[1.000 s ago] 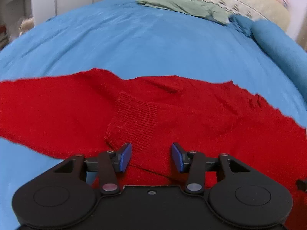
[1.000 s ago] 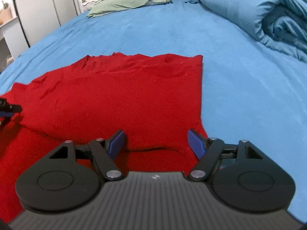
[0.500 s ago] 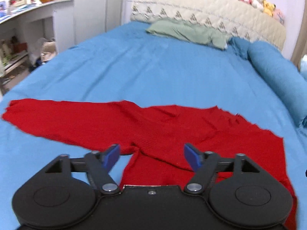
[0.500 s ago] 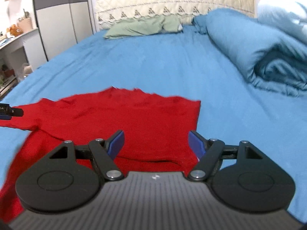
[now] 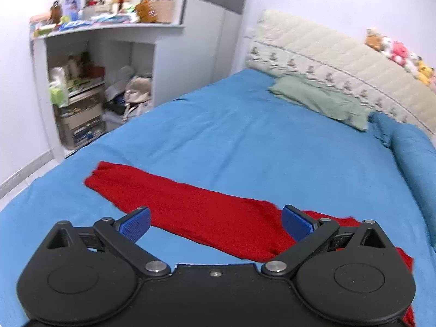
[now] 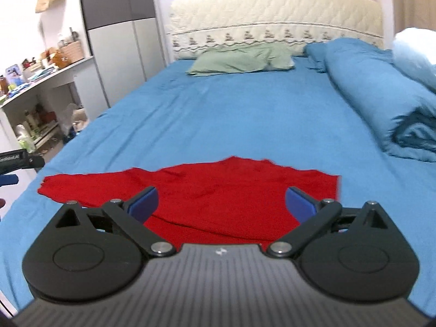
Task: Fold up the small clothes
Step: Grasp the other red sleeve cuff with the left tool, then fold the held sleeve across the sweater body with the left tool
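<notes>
A red knit sweater [image 6: 218, 190] lies flat on the blue bed [image 6: 245, 114], one sleeve stretched out to the left. In the left wrist view the sleeve [image 5: 190, 207] runs from its cuff at the left down toward the body at the right. My left gripper [image 5: 216, 224] is open and empty, raised above the sleeve. My right gripper [image 6: 222, 203] is open and empty, raised above the sweater's near edge. The tip of the left gripper [image 6: 16, 160] shows at the left edge of the right wrist view.
A green pillow [image 6: 239, 60] and a quilted headboard [image 6: 272, 21] are at the far end. A rolled blue duvet [image 6: 381, 103] lies along the bed's right side. A cluttered shelf unit [image 5: 95, 87] stands left of the bed.
Both grippers have lifted up and back from the sweater, so more of the bed and room shows. The left gripper's jaws have opened wider. The sweater stays lying on the bed.
</notes>
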The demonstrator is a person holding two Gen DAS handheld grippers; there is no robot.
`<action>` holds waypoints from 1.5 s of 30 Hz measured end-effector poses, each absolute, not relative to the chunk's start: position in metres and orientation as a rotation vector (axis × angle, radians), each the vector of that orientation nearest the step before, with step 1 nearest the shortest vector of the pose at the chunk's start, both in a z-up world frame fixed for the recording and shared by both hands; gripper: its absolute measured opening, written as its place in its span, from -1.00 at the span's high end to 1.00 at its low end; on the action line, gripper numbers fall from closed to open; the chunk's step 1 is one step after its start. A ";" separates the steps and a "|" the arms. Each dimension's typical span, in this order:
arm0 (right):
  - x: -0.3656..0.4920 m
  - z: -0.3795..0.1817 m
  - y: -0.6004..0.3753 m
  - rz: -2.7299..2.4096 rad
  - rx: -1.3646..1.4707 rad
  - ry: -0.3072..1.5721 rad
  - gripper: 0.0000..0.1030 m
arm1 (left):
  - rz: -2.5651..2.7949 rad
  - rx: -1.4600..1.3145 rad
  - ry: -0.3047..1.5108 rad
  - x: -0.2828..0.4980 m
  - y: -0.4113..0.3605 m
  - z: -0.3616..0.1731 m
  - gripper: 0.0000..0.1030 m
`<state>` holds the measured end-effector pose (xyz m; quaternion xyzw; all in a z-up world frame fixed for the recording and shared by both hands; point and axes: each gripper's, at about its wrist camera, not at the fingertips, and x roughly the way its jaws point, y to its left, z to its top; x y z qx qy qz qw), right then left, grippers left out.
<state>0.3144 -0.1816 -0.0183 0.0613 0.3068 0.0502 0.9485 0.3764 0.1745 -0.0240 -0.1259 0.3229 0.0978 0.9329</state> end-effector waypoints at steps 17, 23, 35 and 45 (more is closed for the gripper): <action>0.390 -0.122 -0.024 0.085 0.132 0.754 -1.00 | 0.352 -0.856 0.768 0.457 0.377 -0.195 -0.33; 0.397 -0.139 -0.015 0.076 0.120 0.772 -1.00 | 0.365 -0.757 0.743 0.474 0.377 -0.193 -0.14; 0.400 -0.156 -0.049 0.027 0.165 0.754 -1.00 | 0.363 -0.534 0.672 0.486 0.333 -0.149 0.92; 0.381 -0.121 -0.154 -0.054 0.141 0.695 -1.00 | -0.079 -0.335 0.540 0.488 0.110 -0.055 0.92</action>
